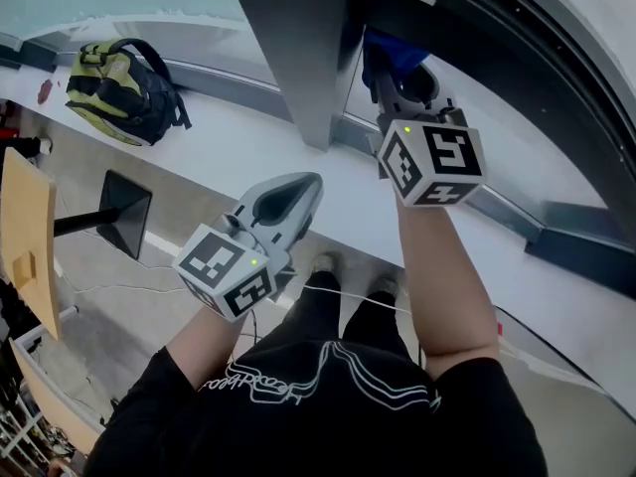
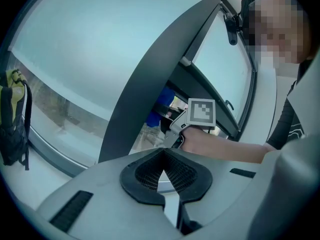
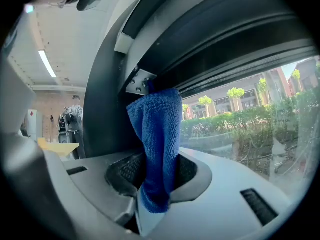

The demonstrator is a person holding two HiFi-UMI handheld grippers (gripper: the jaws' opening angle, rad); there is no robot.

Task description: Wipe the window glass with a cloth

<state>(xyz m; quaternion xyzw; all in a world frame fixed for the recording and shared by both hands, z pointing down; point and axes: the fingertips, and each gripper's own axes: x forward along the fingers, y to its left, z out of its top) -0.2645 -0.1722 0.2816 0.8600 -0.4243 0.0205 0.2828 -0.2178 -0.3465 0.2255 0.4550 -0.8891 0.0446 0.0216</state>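
Observation:
My right gripper (image 1: pixel 402 79) is raised at the window, shut on a blue cloth (image 1: pixel 386 56). In the right gripper view the blue cloth (image 3: pixel 157 134) stands up from between the jaws of my right gripper (image 3: pixel 155 181). Its top reaches the corner where the dark pillar meets the upper frame, beside the window glass (image 3: pixel 245 124). My left gripper (image 1: pixel 290 199) hangs lower, over the white sill. It is shut and holds nothing. The left gripper view shows my left gripper (image 2: pixel 163 159), with the cloth (image 2: pixel 162 106) beyond it next to the pillar (image 2: pixel 150 84).
A wide dark pillar (image 1: pixel 298 48) splits the window into two panes. A white sill (image 1: pixel 229 137) runs below the glass. A green and black backpack (image 1: pixel 119 89) lies on the sill at the left. A wooden table (image 1: pixel 25 237) and a black stand base (image 1: pixel 124 212) are on the floor.

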